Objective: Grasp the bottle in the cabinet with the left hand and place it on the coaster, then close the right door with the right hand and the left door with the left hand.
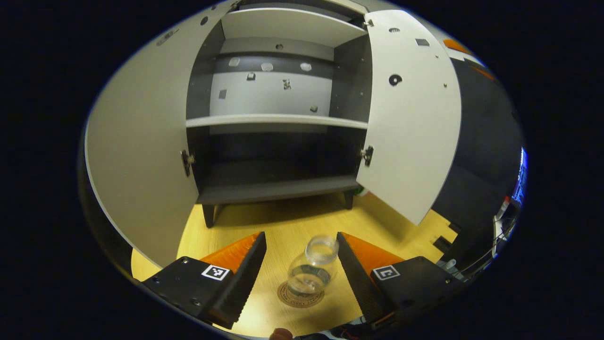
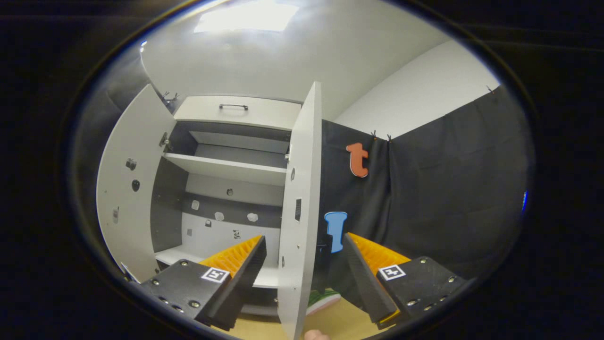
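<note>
- In the left gripper view, we see the left door (image 1: pixel 141 156) of the cabinet (image 1: pixel 278 118) swung wide open at the left side, its inner face toward us, with a hinge (image 1: pixel 187 162) at its inner edge.
- Between the doors we see the cabinet's inside: an upper shelf (image 1: pixel 276 121) with nothing standing on it and a dark lower compartment (image 1: pixel 278 182) beneath it. The cabinet stands on short dark legs on the wooden table (image 1: pixel 401 231).
- In front of the cabinet, toward the table's near edge, we see the clear bottle (image 1: pixel 314 267) standing upright on the round coaster (image 1: pixel 300 296), its mouth open at the top.
- Our left gripper (image 1: pixel 302 245) is spread open, one finger on each side of the bottle; neither finger touches it, and the bottle sits in the gap between them.
- Farther right in the same view, we see the right door (image 1: pixel 410 123) also open, angled out from the cabinet, with a hinge (image 1: pixel 367 155) on its inner edge.
- In the right gripper view, we see the left door (image 2: pixel 127 189) open at the left, the shelves (image 2: pixel 226 170) inside, and a drawer front with a handle (image 2: pixel 233 106) above them.
- The right door (image 2: pixel 299 212) shows edge-on, running down the middle of the view and standing in the gap between the fingers of our right gripper (image 2: pixel 304 243).
- That gripper is open too; we cannot tell whether either finger touches the door.
- At the right we see the booth's black cloth wall (image 2: pixel 434 198) with a white wall (image 2: pixel 424 89) above it.
</note>
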### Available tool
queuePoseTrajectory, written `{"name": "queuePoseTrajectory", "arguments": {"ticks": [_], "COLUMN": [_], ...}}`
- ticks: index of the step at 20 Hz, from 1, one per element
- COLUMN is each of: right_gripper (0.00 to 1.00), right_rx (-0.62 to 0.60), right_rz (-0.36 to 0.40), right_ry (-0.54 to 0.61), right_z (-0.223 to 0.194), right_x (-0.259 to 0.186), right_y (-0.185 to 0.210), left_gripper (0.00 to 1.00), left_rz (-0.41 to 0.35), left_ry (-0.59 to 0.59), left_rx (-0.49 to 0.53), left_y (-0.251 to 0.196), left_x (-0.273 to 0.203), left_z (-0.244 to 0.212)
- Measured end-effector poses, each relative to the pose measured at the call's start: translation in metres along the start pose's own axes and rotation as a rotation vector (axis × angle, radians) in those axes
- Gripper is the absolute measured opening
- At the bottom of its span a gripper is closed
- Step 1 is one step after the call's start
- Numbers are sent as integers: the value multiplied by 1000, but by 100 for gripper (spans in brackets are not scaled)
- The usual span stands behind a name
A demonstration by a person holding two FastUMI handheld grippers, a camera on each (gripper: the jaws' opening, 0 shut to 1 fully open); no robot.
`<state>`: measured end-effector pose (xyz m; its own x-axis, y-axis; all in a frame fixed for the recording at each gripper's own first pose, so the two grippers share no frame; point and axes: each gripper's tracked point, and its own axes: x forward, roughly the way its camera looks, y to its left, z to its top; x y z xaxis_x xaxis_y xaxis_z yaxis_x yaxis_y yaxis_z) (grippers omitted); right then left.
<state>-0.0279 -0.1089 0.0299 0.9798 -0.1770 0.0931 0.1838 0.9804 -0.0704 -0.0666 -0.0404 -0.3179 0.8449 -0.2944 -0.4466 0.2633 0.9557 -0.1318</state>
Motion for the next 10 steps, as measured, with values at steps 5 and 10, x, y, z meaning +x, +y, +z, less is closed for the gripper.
{"name": "queuePoseTrajectory", "arguments": {"ticks": [5,10], "right_gripper": [99,99], "right_rx": [5,-12], "right_rz": [-2,-30], "right_ry": [-3,-18], "right_z": [-2,0], "right_x": [6,9], "right_y": [-2,-16], "left_gripper": [94,94], "left_rz": [33,132], "left_ry": [-187,-368], "left_rx": [-1,18], "left_y": [5,23], "left_x": [-21,-52], "left_z": [111,225]}}
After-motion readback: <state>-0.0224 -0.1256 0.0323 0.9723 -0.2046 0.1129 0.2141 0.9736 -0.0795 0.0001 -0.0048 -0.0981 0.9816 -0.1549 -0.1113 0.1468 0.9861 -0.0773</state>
